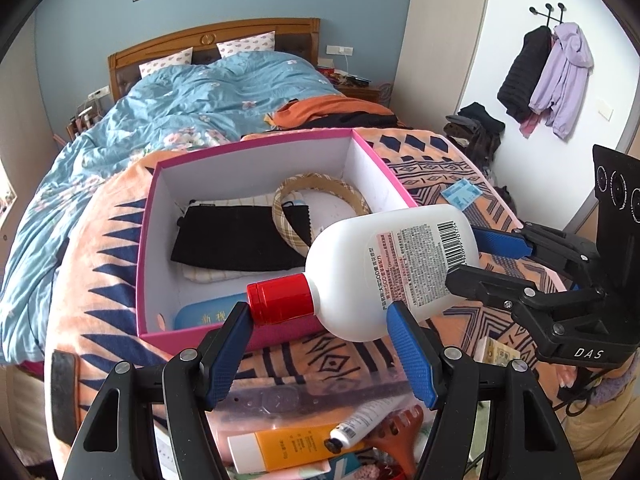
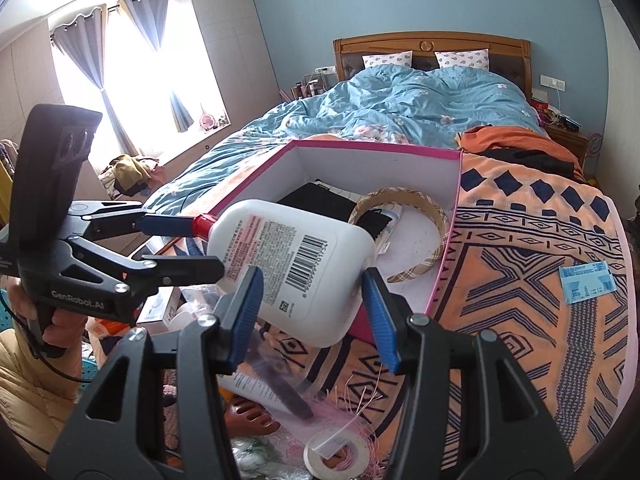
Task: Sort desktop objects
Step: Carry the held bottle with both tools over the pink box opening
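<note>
A white bottle with a red cap hangs on its side over the near edge of the pink box. My right gripper is shut on the bottle's base; in its own view the bottle fills the space between the blue pads. My left gripper is wide around the cap and neck, the left pad touching the cap; it shows in the right view. The box holds a black pouch, a plaid headband and a blue case.
The box sits on an orange patterned blanket on the bed. A blue packet lies on the blanket to the right. Tubes, a brown claw clip and a tape roll lie below the grippers.
</note>
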Tool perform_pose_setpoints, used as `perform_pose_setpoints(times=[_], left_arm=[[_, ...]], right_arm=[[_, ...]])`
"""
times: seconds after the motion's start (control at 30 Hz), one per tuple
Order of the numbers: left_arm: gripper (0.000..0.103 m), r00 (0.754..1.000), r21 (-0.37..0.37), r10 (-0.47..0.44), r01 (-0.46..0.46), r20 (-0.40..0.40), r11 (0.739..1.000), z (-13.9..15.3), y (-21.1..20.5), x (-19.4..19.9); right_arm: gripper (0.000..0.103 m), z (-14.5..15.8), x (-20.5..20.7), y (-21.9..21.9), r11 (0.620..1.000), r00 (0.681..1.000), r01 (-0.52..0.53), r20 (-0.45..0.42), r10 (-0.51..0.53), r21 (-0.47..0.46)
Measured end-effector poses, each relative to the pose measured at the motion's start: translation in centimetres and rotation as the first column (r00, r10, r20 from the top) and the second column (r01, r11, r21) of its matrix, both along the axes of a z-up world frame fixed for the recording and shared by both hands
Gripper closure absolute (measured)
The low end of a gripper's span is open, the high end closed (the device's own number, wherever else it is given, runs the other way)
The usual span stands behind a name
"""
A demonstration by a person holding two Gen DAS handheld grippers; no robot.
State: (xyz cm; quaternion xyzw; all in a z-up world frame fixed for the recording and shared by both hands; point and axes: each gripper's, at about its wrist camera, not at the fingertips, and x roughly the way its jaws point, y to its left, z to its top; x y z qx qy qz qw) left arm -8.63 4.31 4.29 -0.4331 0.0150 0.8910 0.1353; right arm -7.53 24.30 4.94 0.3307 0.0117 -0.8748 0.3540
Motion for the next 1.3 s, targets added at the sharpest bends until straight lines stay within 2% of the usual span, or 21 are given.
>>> perform_pose_setpoints(times=[0.7,1.3], left_arm=[[0.033,1.0,0.0,0.013,-0.013,0.003,1.0,0.0,-0.4,-2.2],[0.033,0.999,0.009,0.025,-0.025,0.036,1.0,-1.3,-0.6,-4.6]], right_arm=[[0.049,0.3,-2.5,-0.3,1.0,1.0,-0.004,0.003,0.004,-0.004],[0.049,-0.2,-4.6,-0.5,1.0,1.0,0.0,0.018,0.0,0.008]])
